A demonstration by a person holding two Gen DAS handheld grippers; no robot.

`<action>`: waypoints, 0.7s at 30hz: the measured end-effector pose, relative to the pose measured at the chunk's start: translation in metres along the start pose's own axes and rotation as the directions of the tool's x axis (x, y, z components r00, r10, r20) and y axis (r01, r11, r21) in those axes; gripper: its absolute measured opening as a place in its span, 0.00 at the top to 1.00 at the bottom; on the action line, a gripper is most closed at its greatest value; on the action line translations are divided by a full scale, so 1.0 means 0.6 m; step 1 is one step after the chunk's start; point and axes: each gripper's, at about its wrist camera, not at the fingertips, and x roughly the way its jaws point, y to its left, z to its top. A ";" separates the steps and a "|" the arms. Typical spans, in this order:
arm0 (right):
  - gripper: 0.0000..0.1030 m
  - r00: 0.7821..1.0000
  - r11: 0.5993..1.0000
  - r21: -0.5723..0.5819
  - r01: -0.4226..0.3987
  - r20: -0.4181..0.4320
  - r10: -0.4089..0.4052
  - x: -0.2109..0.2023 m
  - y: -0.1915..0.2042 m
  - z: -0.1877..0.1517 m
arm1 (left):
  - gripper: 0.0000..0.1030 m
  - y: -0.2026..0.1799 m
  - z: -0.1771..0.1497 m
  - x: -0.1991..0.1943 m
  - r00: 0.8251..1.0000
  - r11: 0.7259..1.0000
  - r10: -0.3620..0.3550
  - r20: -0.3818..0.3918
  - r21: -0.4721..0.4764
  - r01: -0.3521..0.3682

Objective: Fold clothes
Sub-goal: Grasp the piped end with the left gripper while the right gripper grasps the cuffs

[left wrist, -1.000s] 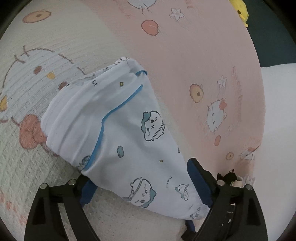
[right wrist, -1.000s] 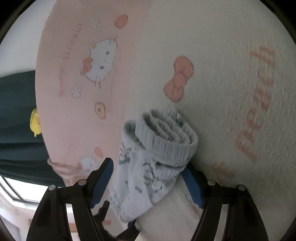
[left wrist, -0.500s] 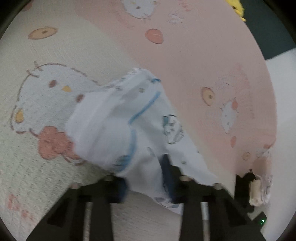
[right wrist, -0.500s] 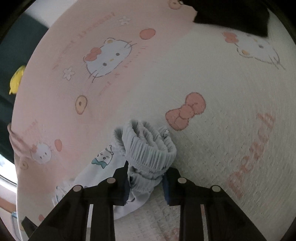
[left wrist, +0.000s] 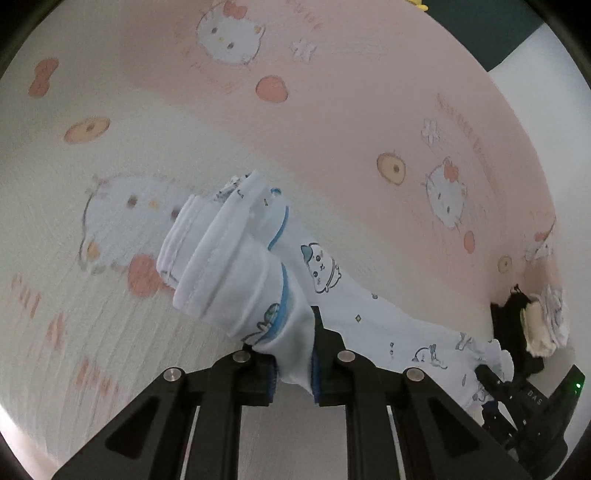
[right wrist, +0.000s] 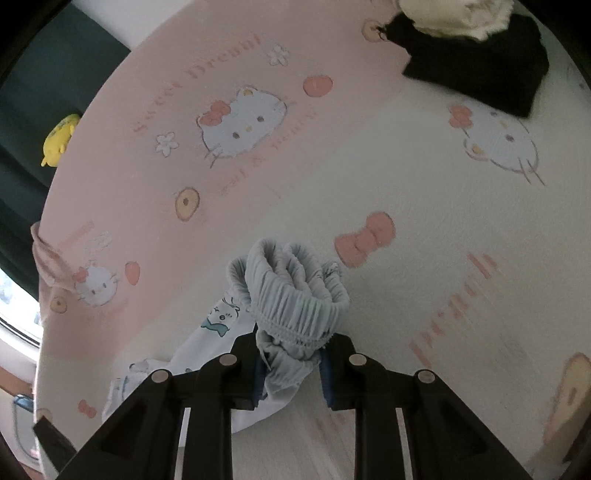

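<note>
Between the blue pads of the left gripper (left wrist: 293,363), at six o'clock in its own view, sits a bunched fold of the white printed garment (left wrist: 258,266); the jaws are closing on it and already pinch the cloth. From that pinch the garment runs up toward eleven o'clock as a rolled bundle with blue piping, and trails toward four o'clock, where its frilled hem meets the other tool's dark body. In the right wrist view, the right gripper (right wrist: 291,373) is likewise closing, its pads pressing the gathered elastic waistband (right wrist: 295,295), which bulges up toward twelve o'clock. More of the cloth hangs toward eight o'clock. Under everything lies a bedspread (right wrist: 424,177), pink and cream, printed with cartoon cats, bows and doughnuts. At one o'clock in the right view a black folded garment (right wrist: 480,70) rests on it, with a cream cloth (right wrist: 461,14) on top. At nine o'clock, off the bed, sits a yellow toy (right wrist: 59,138).
</note>
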 end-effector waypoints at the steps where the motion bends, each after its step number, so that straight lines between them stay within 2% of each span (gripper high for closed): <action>1: 0.79 1.000 1.000 0.002 -0.002 -0.013 0.002 -0.004 -0.001 -0.002 | 0.89 0.007 -0.008 -0.004 1.000 1.000 -0.005 -0.012 -0.013 0.005; 5: 0.79 0.998 0.999 -0.045 0.022 -0.055 -0.025 -0.023 0.001 -0.022 | 0.89 0.023 -0.032 -0.010 0.997 0.997 -0.017 -0.073 -0.081 0.011; 10: 0.79 0.994 0.998 -0.065 0.020 -0.108 -0.027 -0.041 -0.008 -0.046 | 0.89 0.017 -0.045 -0.024 0.995 0.996 -0.018 -0.098 -0.086 0.010; 13: 0.79 0.993 0.998 -0.058 0.027 -0.109 -0.033 -0.055 -0.014 -0.055 | 0.89 0.016 -0.059 -0.033 0.993 0.995 -0.030 -0.112 -0.099 0.019; 19: 0.79 0.996 0.995 -0.093 0.026 -0.078 -0.033 -0.076 -0.003 -0.061 | 0.89 0.001 -0.075 -0.025 0.991 0.998 -0.017 -0.132 -0.059 0.009; 21: 0.79 0.995 0.995 -0.090 0.035 -0.086 -0.042 -0.070 -0.002 -0.059 | 0.89 0.004 -0.078 -0.019 0.989 0.997 -0.031 -0.145 -0.080 0.020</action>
